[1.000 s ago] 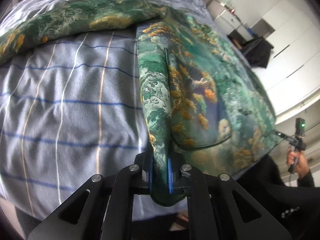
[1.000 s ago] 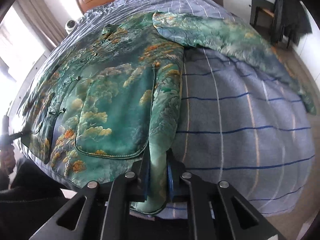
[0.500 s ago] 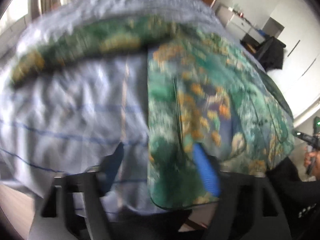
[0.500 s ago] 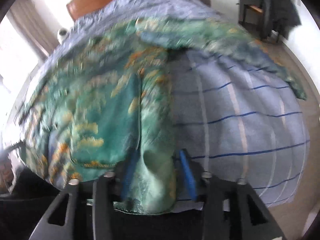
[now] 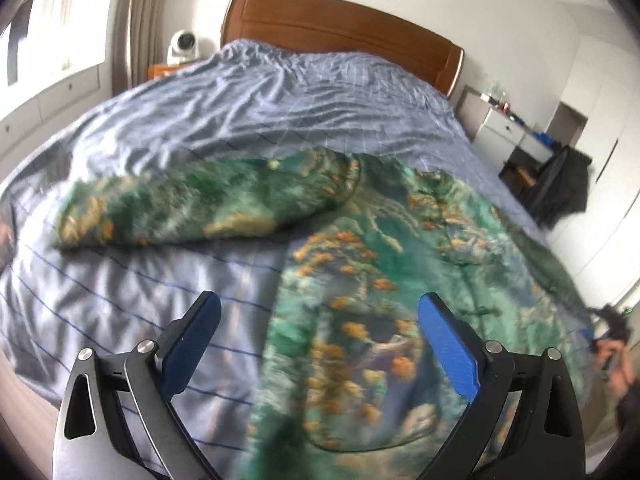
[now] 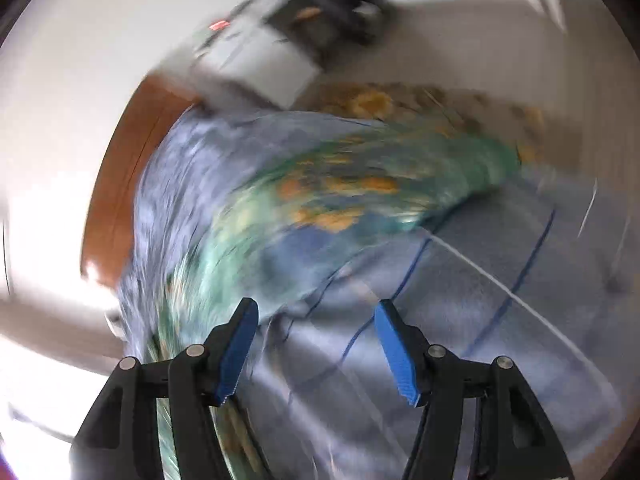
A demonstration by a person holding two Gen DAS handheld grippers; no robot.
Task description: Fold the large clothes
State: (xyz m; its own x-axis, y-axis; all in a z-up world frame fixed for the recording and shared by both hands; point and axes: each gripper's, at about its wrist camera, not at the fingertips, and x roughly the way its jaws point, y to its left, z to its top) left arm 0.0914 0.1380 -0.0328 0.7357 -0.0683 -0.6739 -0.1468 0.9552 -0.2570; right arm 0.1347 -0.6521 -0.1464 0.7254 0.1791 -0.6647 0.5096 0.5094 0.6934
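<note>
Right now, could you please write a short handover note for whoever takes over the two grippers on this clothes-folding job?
Left gripper: open, holding nothing, above the hem of the green patterned jacket.
Right gripper: open, holding nothing; its view is motion-blurred.
The jacket lies spread on the striped bedsheet, one sleeve stretched sideways.
Done: the jacket is laid out, and both grippers have let go of the hem they pinched a second ago.
Left: fold the sleeves in, then fold the body.

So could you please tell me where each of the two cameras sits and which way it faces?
Left wrist: on the left gripper, facing up the bed to the headboard; open blue fingers, jacket beyond.
Right wrist: on the right gripper, rolled and blurred, over the bed's side; open fingers.
Shared: jacket, bed, headboard.
</note>
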